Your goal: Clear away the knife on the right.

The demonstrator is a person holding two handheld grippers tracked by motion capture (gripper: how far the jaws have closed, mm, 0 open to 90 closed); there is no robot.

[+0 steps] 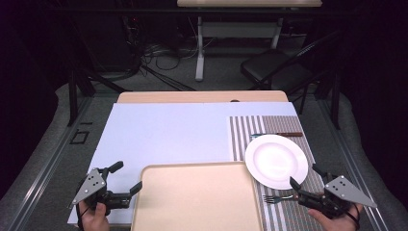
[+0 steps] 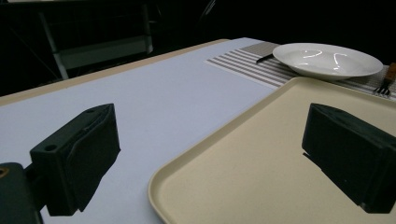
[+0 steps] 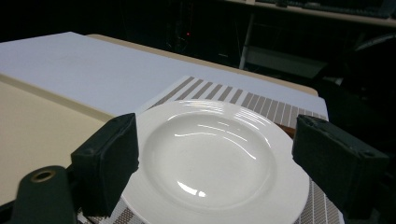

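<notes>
A white plate (image 1: 276, 160) lies on a striped placemat (image 1: 245, 130) at the right of the table. A fork (image 1: 276, 198) lies on the mat just in front of the plate, and a brown-handled knife (image 1: 284, 134) lies behind it. A beige tray (image 1: 197, 198) sits at the front centre. My left gripper (image 1: 126, 177) is open at the tray's left edge, one jaw over the tray (image 2: 261, 154). My right gripper (image 1: 304, 176) is open just in front of the plate (image 3: 210, 158), its jaws standing either side of the near rim without touching.
A pale blue board (image 1: 163, 130) covers the wooden table (image 1: 202, 97). Beyond the table stand a folding chair (image 1: 274, 67) and a second table's legs (image 1: 199, 48), with cables on the floor.
</notes>
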